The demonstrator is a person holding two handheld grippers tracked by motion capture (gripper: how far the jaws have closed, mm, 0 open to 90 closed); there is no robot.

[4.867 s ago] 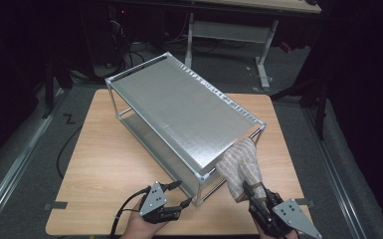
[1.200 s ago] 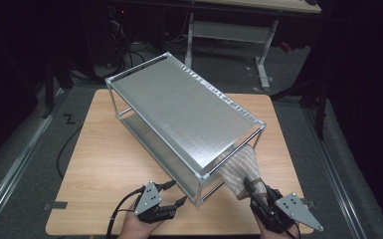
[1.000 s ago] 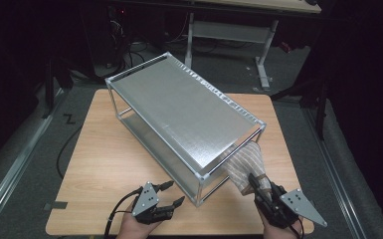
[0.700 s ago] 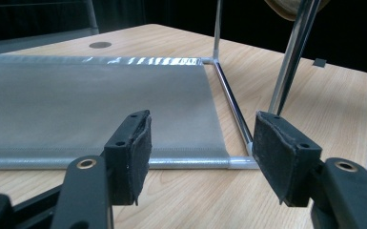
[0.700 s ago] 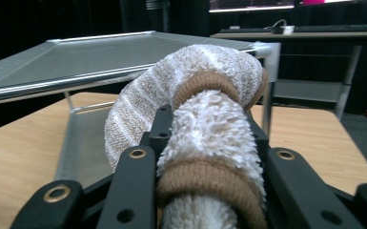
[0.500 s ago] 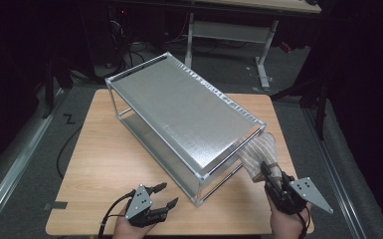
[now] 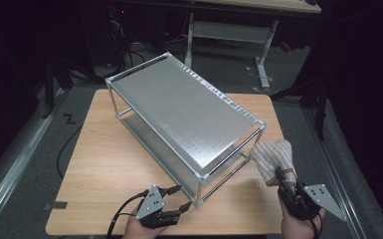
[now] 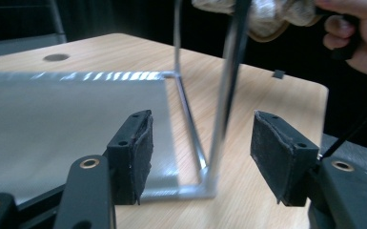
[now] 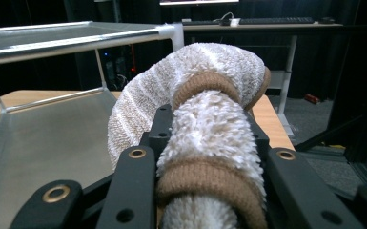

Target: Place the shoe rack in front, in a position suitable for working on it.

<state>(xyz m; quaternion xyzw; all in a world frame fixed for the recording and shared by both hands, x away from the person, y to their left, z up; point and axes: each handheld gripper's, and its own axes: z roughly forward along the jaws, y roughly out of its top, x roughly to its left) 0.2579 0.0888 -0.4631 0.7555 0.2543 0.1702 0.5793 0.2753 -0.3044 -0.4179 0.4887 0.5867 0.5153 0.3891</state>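
Right gripper jaws clamping towel, beside metal rack, seemingly apart

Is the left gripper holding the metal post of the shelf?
No, the left gripper is open, its fingers apart from the post.

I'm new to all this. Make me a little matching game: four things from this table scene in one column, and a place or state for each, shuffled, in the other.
Column one:
1. left tool
2. right tool
3. cloth
4. metal rack

Column two:
A. stands on the wooden table
B. open, a rack post between its pads
C. beige and white, fluffy
D. clamped on the cloth

Pairs: 1-B, 2-D, 3-C, 4-A
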